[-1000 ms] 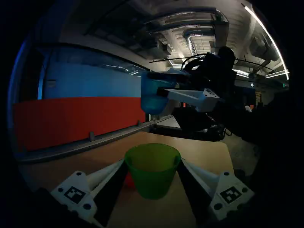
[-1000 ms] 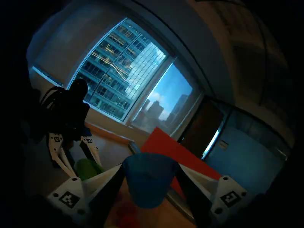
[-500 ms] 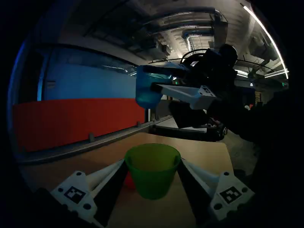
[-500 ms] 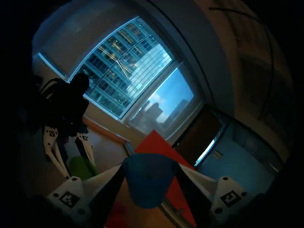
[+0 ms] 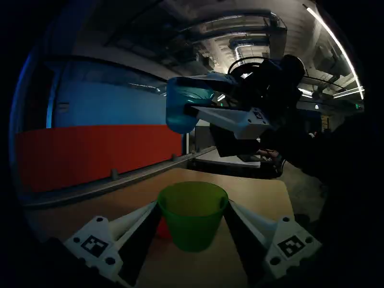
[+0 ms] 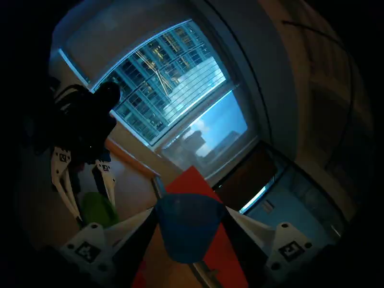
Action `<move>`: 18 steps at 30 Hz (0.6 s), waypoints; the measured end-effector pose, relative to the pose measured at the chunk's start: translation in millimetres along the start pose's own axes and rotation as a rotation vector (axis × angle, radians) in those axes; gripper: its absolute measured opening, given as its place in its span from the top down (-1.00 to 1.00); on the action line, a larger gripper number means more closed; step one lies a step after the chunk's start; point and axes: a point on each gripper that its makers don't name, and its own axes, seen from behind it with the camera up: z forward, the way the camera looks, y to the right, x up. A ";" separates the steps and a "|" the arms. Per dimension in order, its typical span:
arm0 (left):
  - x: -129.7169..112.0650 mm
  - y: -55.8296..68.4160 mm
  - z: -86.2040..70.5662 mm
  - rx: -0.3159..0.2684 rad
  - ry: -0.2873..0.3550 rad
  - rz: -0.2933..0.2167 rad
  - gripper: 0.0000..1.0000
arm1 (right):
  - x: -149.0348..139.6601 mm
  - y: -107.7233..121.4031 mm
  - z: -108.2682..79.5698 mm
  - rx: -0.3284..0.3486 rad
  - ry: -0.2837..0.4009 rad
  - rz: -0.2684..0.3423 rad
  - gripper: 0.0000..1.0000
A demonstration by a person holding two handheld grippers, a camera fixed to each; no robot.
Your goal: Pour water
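Low out front, the left hand-held gripper (image 5: 192,207) squeezes the green cup (image 5: 193,223), desk (image 5: 254,192) right beneath it. Up above and beyond, the right hand-held gripper (image 6: 189,216) is clamped on the blue cup (image 5: 180,106), tipped a bit, well apart from the green one.

Two cups: one green cup (image 5: 193,216) between the left gripper (image 5: 192,205) fingers, one blue cup (image 6: 188,233) between the right gripper (image 6: 189,211) fingers. Two grippers. One red thing (image 5: 163,228) beside the left fingers.
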 end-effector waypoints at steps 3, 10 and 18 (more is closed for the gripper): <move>-0.8 -0.4 -0.1 0.002 -0.003 0.005 -0.73 | 0.5 -0.5 1.7 0.001 -0.005 -0.025 -0.86; -1.8 2.3 0.1 -0.002 -0.008 0.016 -0.73 | 3.3 -0.7 5.5 -0.001 -0.010 -0.070 -0.85; -2.0 2.6 1.1 -0.004 -0.011 0.016 -0.73 | 9.5 0.3 11.0 0.002 -0.013 -0.126 -0.85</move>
